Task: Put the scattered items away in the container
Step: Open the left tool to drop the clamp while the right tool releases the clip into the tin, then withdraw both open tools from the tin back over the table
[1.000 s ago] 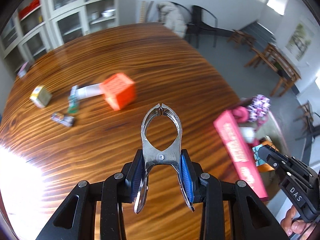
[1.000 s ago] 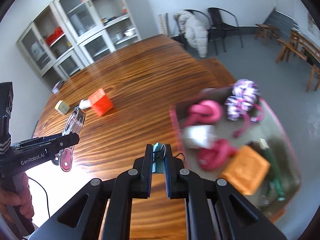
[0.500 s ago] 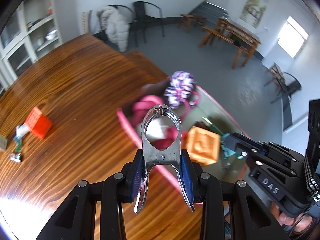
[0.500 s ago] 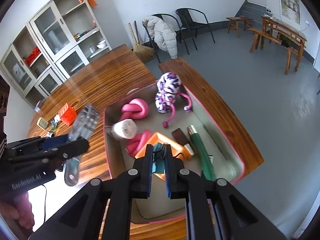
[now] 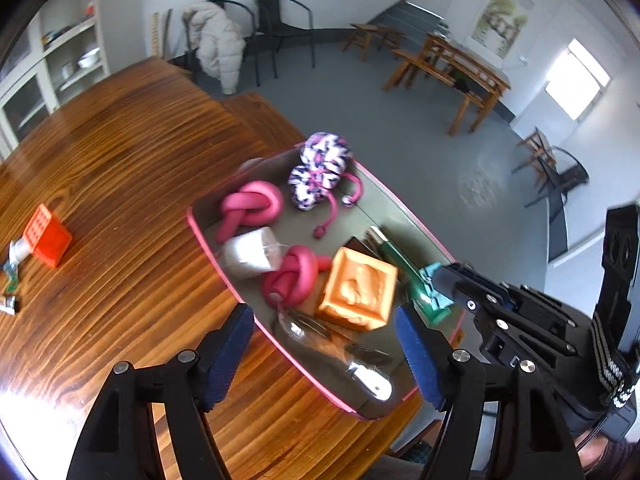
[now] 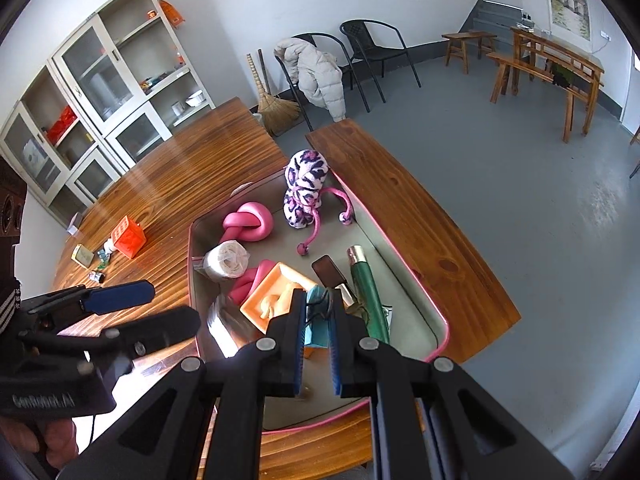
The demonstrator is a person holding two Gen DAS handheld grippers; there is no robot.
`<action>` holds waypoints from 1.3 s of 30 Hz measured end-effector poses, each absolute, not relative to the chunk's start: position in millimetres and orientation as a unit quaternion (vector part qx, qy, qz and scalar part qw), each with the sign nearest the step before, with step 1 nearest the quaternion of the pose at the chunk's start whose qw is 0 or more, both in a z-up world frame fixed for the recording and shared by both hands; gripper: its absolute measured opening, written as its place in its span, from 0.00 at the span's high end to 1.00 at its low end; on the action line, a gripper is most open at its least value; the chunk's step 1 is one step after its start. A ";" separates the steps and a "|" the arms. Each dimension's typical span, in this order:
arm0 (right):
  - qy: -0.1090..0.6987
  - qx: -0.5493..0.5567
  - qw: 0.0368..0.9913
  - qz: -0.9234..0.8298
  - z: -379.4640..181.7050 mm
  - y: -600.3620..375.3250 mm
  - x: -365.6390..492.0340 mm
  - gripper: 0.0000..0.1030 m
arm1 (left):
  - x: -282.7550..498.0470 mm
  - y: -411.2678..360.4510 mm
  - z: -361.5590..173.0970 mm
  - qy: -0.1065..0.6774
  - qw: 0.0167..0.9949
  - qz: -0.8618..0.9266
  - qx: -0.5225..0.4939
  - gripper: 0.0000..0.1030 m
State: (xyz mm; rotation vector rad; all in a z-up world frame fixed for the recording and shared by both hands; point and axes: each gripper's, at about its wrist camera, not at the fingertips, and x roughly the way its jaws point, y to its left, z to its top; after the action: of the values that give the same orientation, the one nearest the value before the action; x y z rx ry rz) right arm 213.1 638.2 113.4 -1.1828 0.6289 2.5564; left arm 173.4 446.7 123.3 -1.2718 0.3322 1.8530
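A padded coat (image 6: 320,76) drapes a black chair (image 6: 298,80) beyond the wooden table (image 6: 192,164); a straw broom (image 6: 276,110) leans nearby, white cabinets (image 6: 100,92) far left.

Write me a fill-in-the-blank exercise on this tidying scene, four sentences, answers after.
1. The tray has a rim coloured ____.
2. The right claw is shut on a small ____ item.
3. The orange cube sits on the ____, outside the tray.
4. The left claw, opening above the metal clip, holds ____.

Missing words: pink; teal; table; nothing
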 end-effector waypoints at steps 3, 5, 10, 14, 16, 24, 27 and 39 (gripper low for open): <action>0.215 -0.410 0.116 0.879 112.3 635.0 209.8 0.89 | 169.8 437.6 125.3 0.123 0.405 0.751 -0.507 0.27; 0.216 -0.413 0.110 0.878 110.7 633.9 207.9 0.87 | 166.6 432.3 125.0 0.119 0.396 0.755 -0.509 0.27; 0.231 -0.418 0.108 0.872 106.7 633.3 206.0 0.80 | 160.0 423.0 122.6 0.116 0.384 0.759 -0.513 0.27; 0.236 -0.411 0.113 0.874 109.0 631.4 208.2 0.64 | 156.6 416.6 122.6 0.114 0.377 0.762 -0.515 0.27; 0.235 -0.407 0.116 0.875 110.3 630.4 209.0 0.58 | 155.7 413.3 122.2 0.113 0.374 0.763 -0.515 0.27; 0.229 -0.403 0.113 0.879 114.2 617.2 200.5 0.54 | 151.1 395.7 121.9 0.116 0.362 0.769 -0.514 0.27; 0.222 -0.406 0.102 0.881 114.9 607.9 191.8 0.54 | 146.2 383.1 121.0 0.116 0.347 0.775 -0.515 0.27; 0.169 -0.418 0.038 0.892 118.7 544.6 148.5 0.47 | 112.1 307.5 115.4 0.064 0.282 0.794 -0.535 0.27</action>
State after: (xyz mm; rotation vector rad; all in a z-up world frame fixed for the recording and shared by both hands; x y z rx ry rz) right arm 148.5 544.6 118.7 -1.2826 0.5173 2.7350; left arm 112.1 307.5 115.4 -1.4328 0.1706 2.1264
